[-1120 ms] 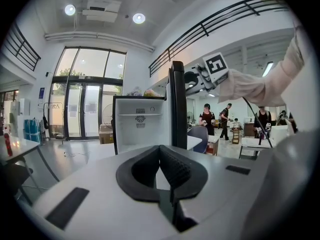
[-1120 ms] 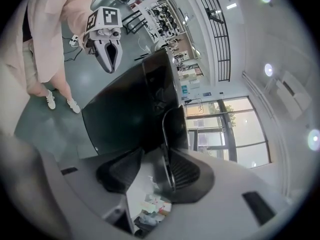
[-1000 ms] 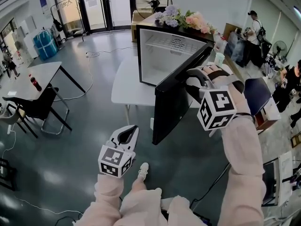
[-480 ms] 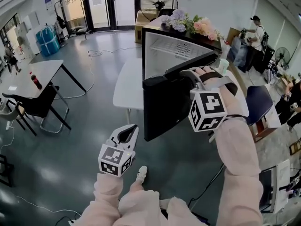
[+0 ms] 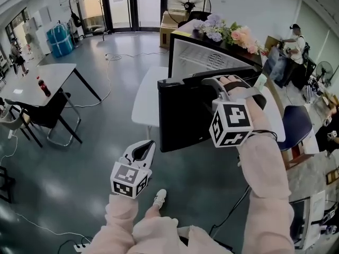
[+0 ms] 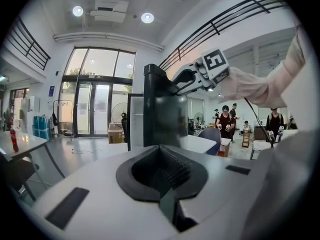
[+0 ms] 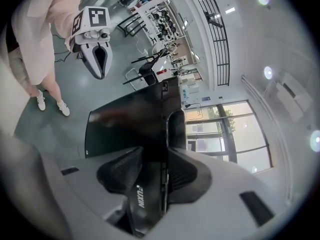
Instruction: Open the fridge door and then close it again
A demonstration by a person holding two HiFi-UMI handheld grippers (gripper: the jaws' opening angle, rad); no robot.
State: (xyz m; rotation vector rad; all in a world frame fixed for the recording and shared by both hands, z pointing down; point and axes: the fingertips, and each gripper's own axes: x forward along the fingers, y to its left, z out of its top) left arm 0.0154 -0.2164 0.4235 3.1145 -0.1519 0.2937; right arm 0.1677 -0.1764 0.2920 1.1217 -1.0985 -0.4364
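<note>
Because the fridge door is standing partly open in front of the fridge on the white table, we are holding its top edge with the right gripper, so that we can steer it on its hinge. Its jaws, set fairly wide, have just been closing and are pinching that edge between them. We are holding the left gripper low, well apart from the door, its jaws together on nothing
</note>
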